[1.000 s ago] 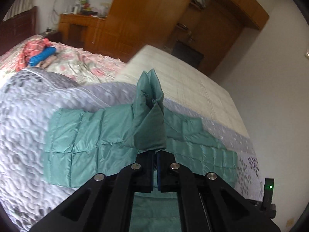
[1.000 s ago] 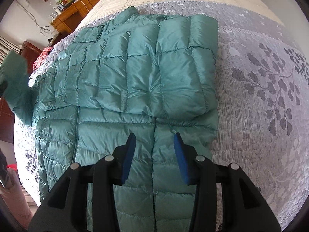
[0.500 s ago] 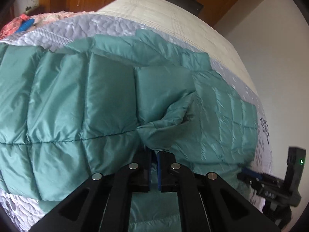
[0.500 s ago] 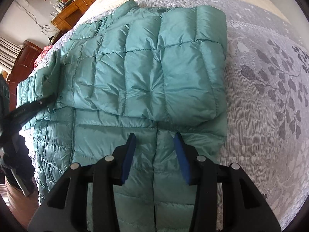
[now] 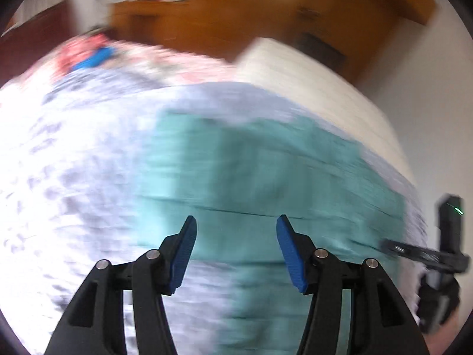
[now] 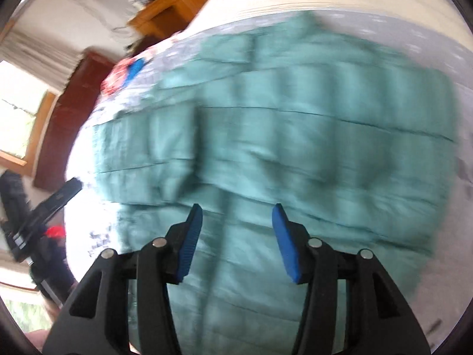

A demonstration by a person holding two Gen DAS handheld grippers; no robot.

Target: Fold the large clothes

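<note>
Both wrist views look steeply down, close over the bed; shared: teal quilted jacket (image 5: 266,177) (image 6: 295,148). Wooden desk (image 5: 153,11) (image 6: 153,14) at 11 o'clock.

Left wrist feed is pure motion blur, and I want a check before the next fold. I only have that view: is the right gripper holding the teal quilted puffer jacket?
Observer: No. In the right wrist view the right gripper has its jaws opening with nothing between the pads. The teal quilted puffer jacket lies flat beyond them.
Operator: Is the left gripper clear of it too?
Observer: From the right wrist view the left gripper shows off the jacket's left edge. As far as the blur allows, it is not touching the fabric.
</note>
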